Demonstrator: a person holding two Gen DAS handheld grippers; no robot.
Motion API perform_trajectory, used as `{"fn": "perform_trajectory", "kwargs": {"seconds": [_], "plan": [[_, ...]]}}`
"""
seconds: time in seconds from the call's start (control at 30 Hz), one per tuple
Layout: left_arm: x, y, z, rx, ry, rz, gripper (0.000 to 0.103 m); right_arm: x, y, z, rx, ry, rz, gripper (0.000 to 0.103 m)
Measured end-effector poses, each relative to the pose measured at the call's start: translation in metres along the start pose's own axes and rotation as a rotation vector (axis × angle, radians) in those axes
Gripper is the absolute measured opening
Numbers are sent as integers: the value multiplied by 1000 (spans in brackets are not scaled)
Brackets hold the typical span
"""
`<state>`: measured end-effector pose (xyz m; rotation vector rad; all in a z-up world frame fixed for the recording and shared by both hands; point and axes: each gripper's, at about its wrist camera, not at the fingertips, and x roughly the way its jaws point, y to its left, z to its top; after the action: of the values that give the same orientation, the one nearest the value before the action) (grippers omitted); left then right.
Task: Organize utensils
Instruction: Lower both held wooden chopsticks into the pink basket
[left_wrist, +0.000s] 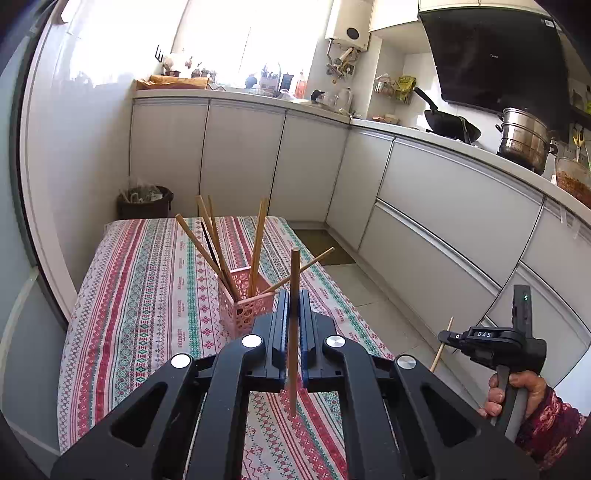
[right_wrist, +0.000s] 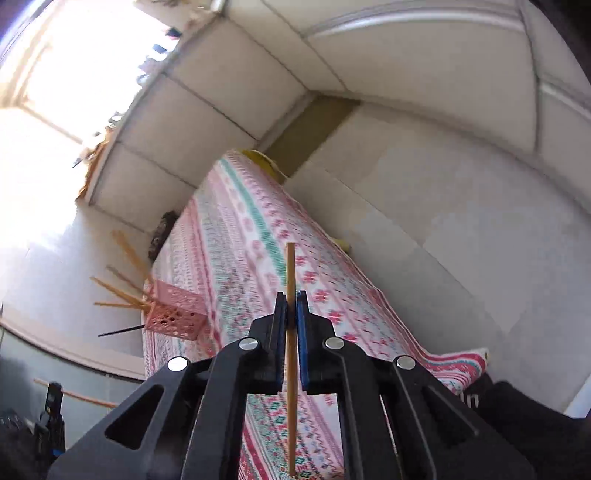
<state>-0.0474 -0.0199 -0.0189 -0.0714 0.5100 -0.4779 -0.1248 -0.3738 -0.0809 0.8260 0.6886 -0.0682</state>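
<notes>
A pink perforated holder (left_wrist: 245, 299) stands on the table's patterned cloth (left_wrist: 147, 277) with several wooden chopsticks and one dark one fanned out of it. My left gripper (left_wrist: 294, 295) is shut on an upright wooden chopstick (left_wrist: 295, 266), just short of the holder and to its right. My right gripper (right_wrist: 291, 297) is shut on another wooden chopstick (right_wrist: 291, 266) above the cloth (right_wrist: 240, 229); the holder (right_wrist: 175, 314) lies to its left. In the left wrist view the right gripper (left_wrist: 448, 338) hangs off the table's right side, held by a hand (left_wrist: 517, 391).
A dark waste bin (left_wrist: 144, 203) stands behind the table's far left corner. White cabinets (left_wrist: 443, 206) line the back and right, with a wok (left_wrist: 450, 127) and a steel pot (left_wrist: 524, 140) on the counter. Tiled floor (left_wrist: 369, 291) with a mat lies between table and cabinets.
</notes>
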Motion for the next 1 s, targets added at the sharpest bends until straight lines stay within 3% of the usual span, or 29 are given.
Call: {"fn": "perform_trajectory", "kwargs": {"seconds": [0.1,0.33,0.63,1.0], "plan": [[-7,-3,6,4,-19,4,4,-20,55,-4,-197,-43,47,6],[-12,0,15,4,-35,12,4,-40,123,-17,-453,-87,88,6],[-2,7,36,-1,-53,33,4,-41,168,-7,-492,-53,156,6],[35,18,113,18,-187,65,4,-38,235,42,-523,-169,271,6]]}}
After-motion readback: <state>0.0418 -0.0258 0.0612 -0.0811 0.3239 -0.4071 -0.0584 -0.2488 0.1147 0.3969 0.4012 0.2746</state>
